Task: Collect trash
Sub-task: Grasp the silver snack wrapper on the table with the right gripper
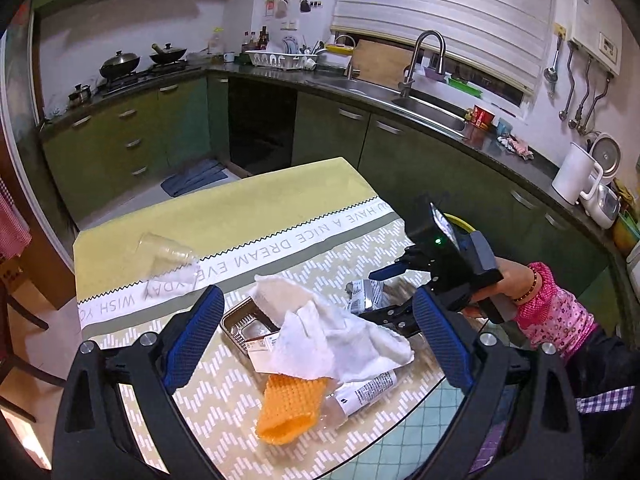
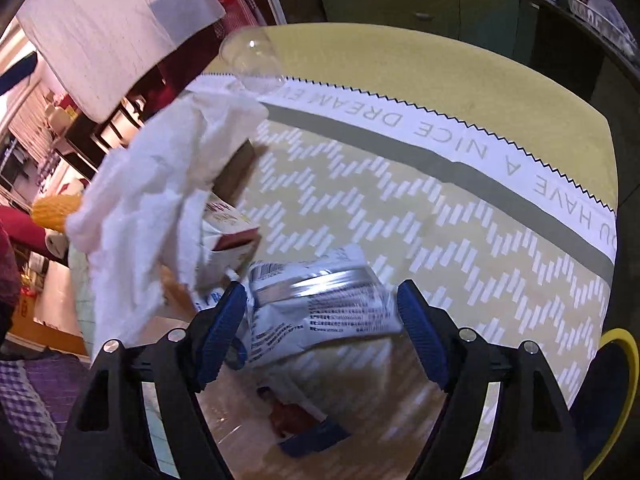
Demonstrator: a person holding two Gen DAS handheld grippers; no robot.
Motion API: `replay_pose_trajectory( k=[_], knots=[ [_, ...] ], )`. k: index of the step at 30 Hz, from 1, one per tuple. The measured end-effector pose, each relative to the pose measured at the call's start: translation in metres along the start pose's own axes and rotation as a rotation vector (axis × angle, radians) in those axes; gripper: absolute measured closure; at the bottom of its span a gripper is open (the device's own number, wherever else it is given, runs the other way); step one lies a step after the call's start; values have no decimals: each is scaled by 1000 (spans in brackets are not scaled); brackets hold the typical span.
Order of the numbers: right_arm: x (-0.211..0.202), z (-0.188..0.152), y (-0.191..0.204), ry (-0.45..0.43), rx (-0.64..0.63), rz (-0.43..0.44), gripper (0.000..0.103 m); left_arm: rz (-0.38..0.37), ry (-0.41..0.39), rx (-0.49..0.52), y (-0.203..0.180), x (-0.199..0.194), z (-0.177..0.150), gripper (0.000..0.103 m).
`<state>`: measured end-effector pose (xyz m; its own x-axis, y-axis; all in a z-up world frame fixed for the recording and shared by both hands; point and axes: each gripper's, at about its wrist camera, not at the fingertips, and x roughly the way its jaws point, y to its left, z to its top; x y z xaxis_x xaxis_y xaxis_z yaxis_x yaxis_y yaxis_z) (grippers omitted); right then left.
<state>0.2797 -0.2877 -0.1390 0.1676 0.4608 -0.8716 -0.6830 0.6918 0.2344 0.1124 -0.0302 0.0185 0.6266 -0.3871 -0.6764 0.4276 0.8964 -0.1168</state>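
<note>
Trash lies in a heap on the table: a crumpled white tissue [image 1: 328, 332], an orange foam net sleeve [image 1: 290, 410], a small bottle with a white label [image 1: 366, 392], a metal tray [image 1: 244, 326] and a silver printed wrapper [image 1: 366, 292]. My left gripper [image 1: 316, 344] is open above the heap, one finger on each side. My right gripper [image 2: 320, 334] is open with the silver wrapper [image 2: 316, 304] between its fingers. The tissue [image 2: 160, 200] and a small carton [image 2: 232, 236] lie to its left. A clear plastic cup [image 1: 166, 254] lies on its side further off.
The table [image 1: 240, 216] has a yellow and patterned cloth with printed words. The clear cup [image 2: 250, 60] is near the far edge in the right wrist view. A yellow-rimmed bin [image 2: 620, 380] stands beside the table at the right. Kitchen counters [image 1: 360, 92] run behind.
</note>
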Motion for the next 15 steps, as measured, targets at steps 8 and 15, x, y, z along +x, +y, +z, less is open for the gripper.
replay_pose_trajectory(
  k=[8,15],
  knots=[
    [6,4,0,-27,-21,-30,39,-7,5,7,-3,1,-1,12],
    [-18,-3,-10,-87,17,-22,40,-5,8,10,-4,2,2,12]
  ],
)
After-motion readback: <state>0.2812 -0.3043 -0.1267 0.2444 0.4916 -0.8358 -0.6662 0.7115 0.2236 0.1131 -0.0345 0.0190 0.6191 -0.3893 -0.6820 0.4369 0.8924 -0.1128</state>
